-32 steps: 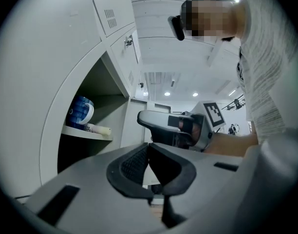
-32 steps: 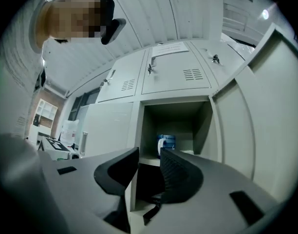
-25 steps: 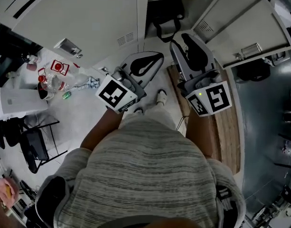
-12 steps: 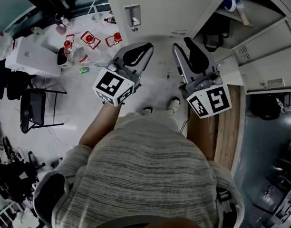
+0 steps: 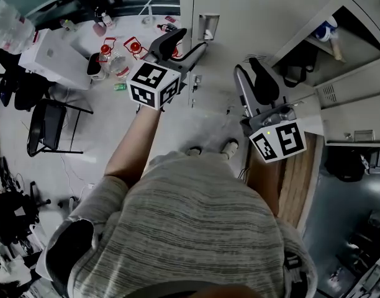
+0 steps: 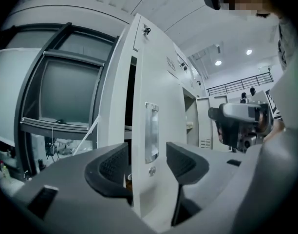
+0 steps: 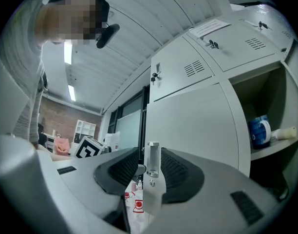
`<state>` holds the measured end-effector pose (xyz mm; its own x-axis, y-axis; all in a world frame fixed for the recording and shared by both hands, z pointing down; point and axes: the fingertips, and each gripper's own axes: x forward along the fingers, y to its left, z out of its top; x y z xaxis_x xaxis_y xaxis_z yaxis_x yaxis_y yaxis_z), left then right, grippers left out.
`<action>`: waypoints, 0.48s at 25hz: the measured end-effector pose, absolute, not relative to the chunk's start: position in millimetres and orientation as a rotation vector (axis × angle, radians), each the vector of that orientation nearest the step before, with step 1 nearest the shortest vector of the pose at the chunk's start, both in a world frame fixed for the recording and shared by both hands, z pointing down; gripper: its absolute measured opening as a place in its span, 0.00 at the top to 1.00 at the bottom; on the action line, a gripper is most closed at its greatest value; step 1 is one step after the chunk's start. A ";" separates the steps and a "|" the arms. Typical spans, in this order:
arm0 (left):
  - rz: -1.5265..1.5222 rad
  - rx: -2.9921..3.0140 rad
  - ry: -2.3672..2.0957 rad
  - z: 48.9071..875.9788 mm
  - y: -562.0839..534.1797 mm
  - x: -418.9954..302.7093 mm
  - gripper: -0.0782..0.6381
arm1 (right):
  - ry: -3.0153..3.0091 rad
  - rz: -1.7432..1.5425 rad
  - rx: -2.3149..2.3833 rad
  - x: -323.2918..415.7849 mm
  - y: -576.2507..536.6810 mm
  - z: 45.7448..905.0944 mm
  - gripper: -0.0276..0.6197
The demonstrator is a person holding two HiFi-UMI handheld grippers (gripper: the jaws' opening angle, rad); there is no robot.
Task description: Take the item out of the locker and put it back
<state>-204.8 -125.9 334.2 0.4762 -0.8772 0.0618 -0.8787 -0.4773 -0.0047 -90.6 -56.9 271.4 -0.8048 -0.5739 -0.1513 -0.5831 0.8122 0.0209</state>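
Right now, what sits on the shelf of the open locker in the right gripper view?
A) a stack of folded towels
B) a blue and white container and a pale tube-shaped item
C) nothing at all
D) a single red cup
B: in the right gripper view the shelf carries a blue and white container with a pale tube-shaped item lying beside it.
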 end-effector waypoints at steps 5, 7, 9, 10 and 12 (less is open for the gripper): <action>0.068 2.715 -1.540 333.2 -123.2 -191.7 0.55 | 2.843 0.116 -0.896 -89.0 -45.1 258.7 0.75; 0.051 2.721 -1.528 332.7 -115.6 -189.5 0.55 | 2.839 0.138 -0.878 -90.4 -39.8 251.4 0.75; 0.024 2.738 -1.482 332.1 -102.4 -185.4 0.55 | 2.837 0.158 -0.873 -91.6 -37.3 246.9 0.75; 0.010 2.751 -1.447 332.1 -94.0 -182.2 0.55 | 2.837 0.165 -0.876 -91.6 -36.9 246.1 0.75; -0.008 2.785 -1.351 332.2 -75.8 -173.5 0.55 | 2.833 0.170 -0.893 -90.1 -37.1 245.9 0.75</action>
